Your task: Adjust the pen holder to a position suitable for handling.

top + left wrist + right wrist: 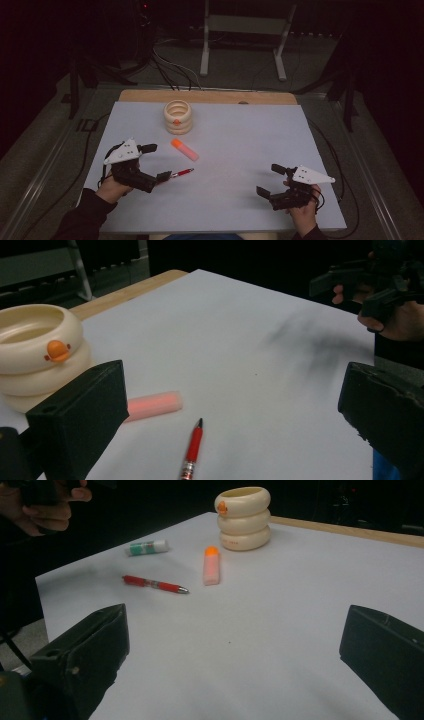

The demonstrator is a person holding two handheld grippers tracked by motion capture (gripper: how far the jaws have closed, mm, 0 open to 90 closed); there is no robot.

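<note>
Left gripper (153, 162), jaws spread, hovers just over the red pen (182, 173). Right gripper (270, 181), also spread and empty, is well apart from the pen. Beyond the pen: orange marker (184, 149), then cream ringed holder (178, 117). The right gripper view adds a green-white tube (147, 547) behind the pen.

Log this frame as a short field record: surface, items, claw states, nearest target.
surface: white sheet on a wooden table
holder: cream ringed pen holder, upright, near far edge
items lying flat: red pen, orange highlighter, green-white tube
left claw: open, holding nothing, red pen just ahead of it
right claw: open, holding nothing, apart from all items
nearest target: red pen, for left claw
</note>
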